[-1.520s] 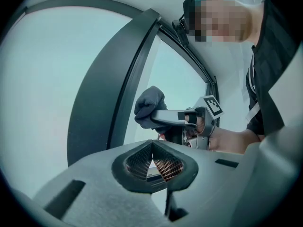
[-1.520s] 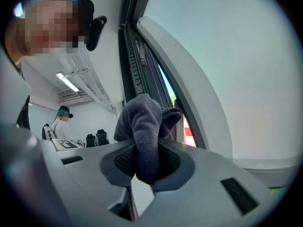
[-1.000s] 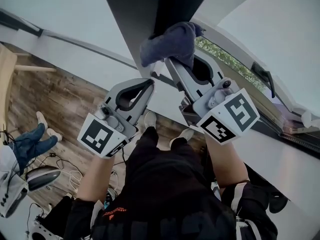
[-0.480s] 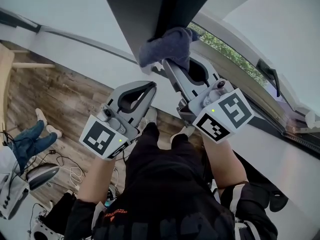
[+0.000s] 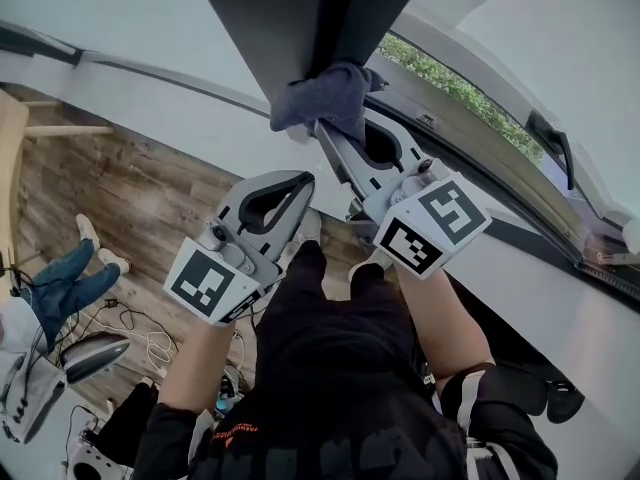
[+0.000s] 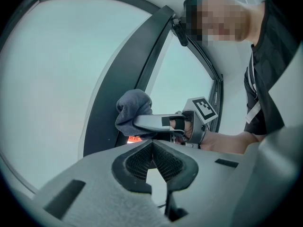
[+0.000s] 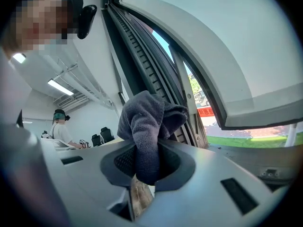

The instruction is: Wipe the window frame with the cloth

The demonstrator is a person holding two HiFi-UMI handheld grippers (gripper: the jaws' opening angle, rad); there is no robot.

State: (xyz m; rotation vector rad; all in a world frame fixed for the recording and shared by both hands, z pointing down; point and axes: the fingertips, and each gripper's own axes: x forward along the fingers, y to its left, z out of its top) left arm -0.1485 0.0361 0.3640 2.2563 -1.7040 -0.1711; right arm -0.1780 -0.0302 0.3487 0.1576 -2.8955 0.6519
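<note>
A dark blue-grey cloth is bunched against the lower end of the dark window frame post. My right gripper is shut on the cloth and reaches up to the post. In the right gripper view the cloth bulges out between the jaws, right against the ribbed frame. My left gripper hangs lower left of the cloth, shut and holding nothing. The left gripper view looks up at the frame post, the cloth and the right gripper.
An open window sash swings outward on the right, with a black handle on it. A white sill runs below. Wooden floor lies far below, with cables and a device. Another person stands in the room.
My right gripper and the cloth have slid a little left and down along the frame post. The left gripper has barely moved.
</note>
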